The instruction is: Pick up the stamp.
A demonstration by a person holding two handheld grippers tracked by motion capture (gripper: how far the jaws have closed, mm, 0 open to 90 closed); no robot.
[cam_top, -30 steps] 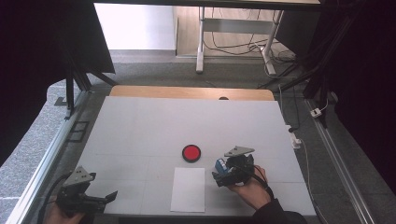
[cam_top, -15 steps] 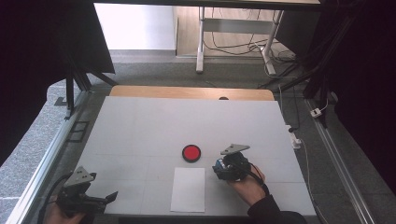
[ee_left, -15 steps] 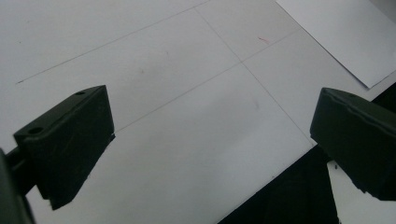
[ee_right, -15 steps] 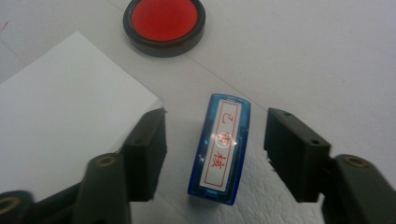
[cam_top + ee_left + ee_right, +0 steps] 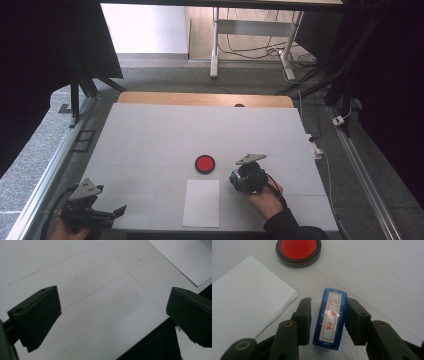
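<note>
Blue translucent stamp (image 5: pixel 330 320) with white label, red border and red characters. Red ink pad (image 5: pixel 298 250) ringed in black. White paper sheet (image 5: pixel 244 300). Pale grey table (image 5: pixel 150 135), thin lines crossed.

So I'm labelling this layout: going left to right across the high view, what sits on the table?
Left gripper → paper sheet → red ink pad → right gripper, its fingers around the blue stamp.

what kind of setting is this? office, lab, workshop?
Most likely a lab data-collection bench: a bare white table hemmed by black curtains, a metal frame rail along its side, and cables on the floor behind.
</note>
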